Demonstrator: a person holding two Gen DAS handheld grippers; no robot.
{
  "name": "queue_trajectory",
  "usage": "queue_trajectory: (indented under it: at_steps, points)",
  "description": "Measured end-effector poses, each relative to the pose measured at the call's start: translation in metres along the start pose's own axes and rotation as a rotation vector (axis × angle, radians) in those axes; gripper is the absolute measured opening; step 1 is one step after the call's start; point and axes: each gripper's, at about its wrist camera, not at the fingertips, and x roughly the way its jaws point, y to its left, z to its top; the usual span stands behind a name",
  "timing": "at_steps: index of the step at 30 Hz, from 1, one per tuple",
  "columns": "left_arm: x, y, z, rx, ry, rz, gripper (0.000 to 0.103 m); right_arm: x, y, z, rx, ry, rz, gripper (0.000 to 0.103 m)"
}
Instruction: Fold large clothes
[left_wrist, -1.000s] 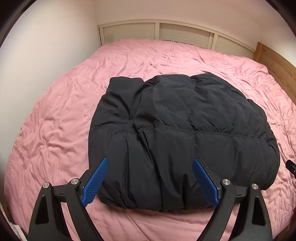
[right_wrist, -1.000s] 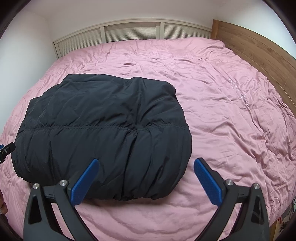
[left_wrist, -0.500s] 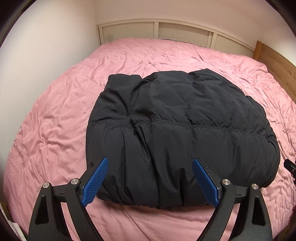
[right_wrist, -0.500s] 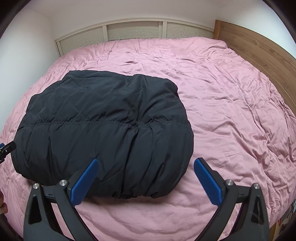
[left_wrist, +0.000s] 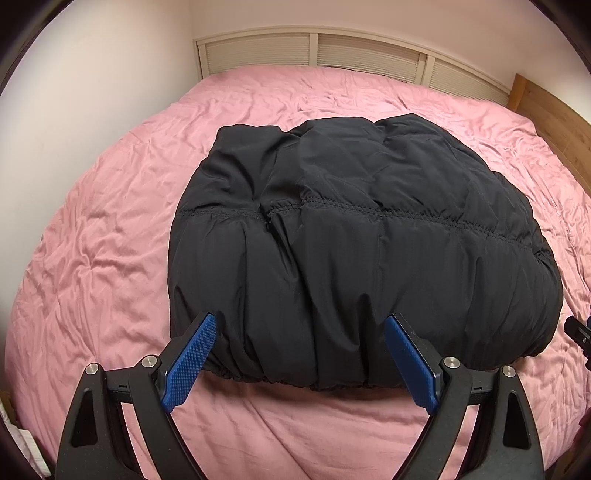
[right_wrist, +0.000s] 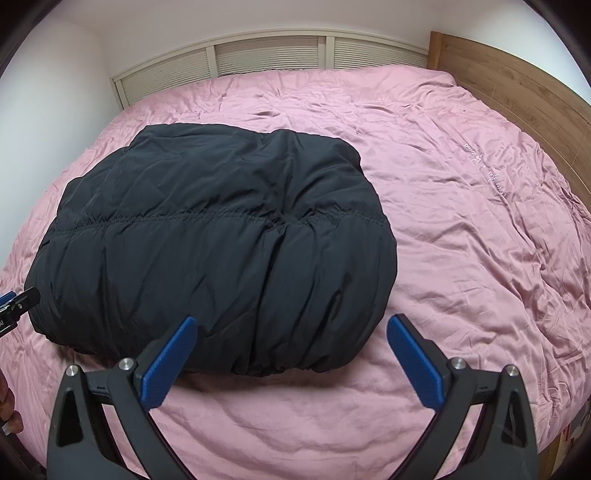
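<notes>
Black puffer jacket lies folded into compact bundle mid-bed on pink duvet, likely finished. Your left gripper at 6 o'clock hem, jaws wide, empty. Right gripper likewise agape, holding nothing, clear for inspection.

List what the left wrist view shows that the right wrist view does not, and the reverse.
Only the left wrist view: the left gripper up close, jaws open before the near hem of the black padded jacket, and a tip of the right gripper at the right edge.

Only the right wrist view: the right gripper up close, jaws open, pale lettering on the cover, and a long stretch of the wooden bed frame.

Both: the folded jacket on the pink bed cover and the louvred panels behind it.
</notes>
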Motion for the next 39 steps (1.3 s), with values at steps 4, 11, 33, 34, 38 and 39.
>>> queue_trajectory:
  at_steps: [4,11,33,34,38,39]
  points:
    - [-0.001,-0.001,0.000,0.000,-0.002,-0.004,0.091,0.001,0.002,-0.003,0.001,0.005,0.005,0.103]
    - [-0.003,-0.008,0.000,0.016,-0.009,-0.016,0.091,-0.002,0.004,-0.002,-0.002,-0.005,0.003,0.103]
    - [-0.003,-0.009,0.001,0.038,-0.014,-0.028,0.091,0.000,0.025,0.000,-0.026,-0.005,0.015,0.103]
    - [-0.003,-0.009,0.002,0.040,-0.014,-0.029,0.091,0.000,0.026,0.000,-0.027,-0.004,0.015,0.103]
    - [-0.002,-0.008,0.001,0.048,-0.014,-0.031,0.091,0.001,0.031,0.001,-0.034,-0.005,0.014,0.103]
    - [-0.002,-0.008,0.001,0.049,-0.015,-0.032,0.091,0.001,0.032,0.001,-0.035,-0.006,0.013,0.103]
